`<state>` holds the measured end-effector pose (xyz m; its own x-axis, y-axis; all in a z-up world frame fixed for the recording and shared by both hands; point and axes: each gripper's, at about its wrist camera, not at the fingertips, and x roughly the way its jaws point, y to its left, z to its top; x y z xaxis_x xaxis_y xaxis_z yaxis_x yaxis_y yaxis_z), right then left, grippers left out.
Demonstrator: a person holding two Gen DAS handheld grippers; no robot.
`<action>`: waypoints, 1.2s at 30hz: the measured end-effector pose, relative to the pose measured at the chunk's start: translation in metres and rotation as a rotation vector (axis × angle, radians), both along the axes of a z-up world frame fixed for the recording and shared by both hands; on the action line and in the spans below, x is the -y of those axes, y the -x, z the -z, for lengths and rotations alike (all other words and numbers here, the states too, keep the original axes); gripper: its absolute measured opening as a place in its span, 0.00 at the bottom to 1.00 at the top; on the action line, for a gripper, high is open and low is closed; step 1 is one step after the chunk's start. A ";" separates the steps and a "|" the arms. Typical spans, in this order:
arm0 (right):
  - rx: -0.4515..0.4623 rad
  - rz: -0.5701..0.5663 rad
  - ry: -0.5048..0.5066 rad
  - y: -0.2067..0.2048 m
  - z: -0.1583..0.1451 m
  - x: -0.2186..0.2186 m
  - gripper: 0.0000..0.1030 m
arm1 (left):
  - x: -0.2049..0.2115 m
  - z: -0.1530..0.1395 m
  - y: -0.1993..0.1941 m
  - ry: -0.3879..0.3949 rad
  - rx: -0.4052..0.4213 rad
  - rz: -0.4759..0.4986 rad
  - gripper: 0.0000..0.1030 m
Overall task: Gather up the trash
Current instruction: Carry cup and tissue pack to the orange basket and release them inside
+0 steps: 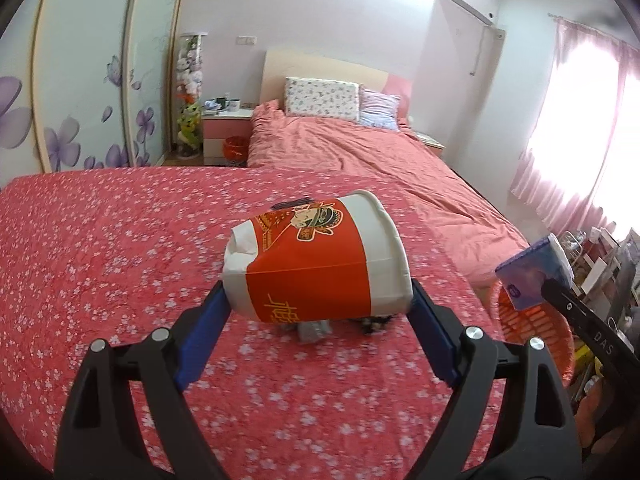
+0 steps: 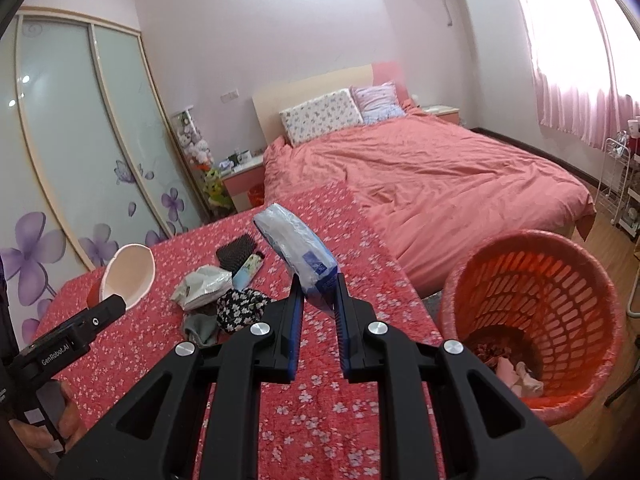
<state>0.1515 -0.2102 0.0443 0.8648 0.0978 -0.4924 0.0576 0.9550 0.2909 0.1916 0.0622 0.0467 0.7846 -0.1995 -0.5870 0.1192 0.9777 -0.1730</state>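
Left wrist view: left gripper (image 1: pixel 316 300), jaws wide, clamps the crushed paper cup (image 1: pixel 316 256) at frame centre, right gripper (image 2: pixel 318 300) nearly closed on a tissue pack (image 2: pixel 296 248); carry step, next release both over orange basket (image 2: pixel 532 312), lower right.

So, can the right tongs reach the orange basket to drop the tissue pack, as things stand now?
Probably yes. The right tongs are shut on the tissue pack, and the orange basket stands open just beside them, with nothing visible between.
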 end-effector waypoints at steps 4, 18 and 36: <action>0.019 0.037 0.001 0.011 -0.005 0.015 0.15 | 0.023 -0.006 0.005 -0.003 0.011 0.051 0.82; 0.042 0.207 -0.028 0.040 -0.004 0.088 0.15 | 0.133 -0.014 0.017 0.014 0.023 0.264 0.82; 0.045 0.379 -0.121 0.058 0.020 0.183 0.15 | 0.280 0.029 0.016 -0.020 -0.040 0.528 0.82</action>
<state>0.0939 -0.3928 0.0242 0.8711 -0.1776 -0.4578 0.3841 0.8273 0.4099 0.1755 -0.2182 0.0181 0.5570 -0.5499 -0.6224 0.5898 0.7895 -0.1697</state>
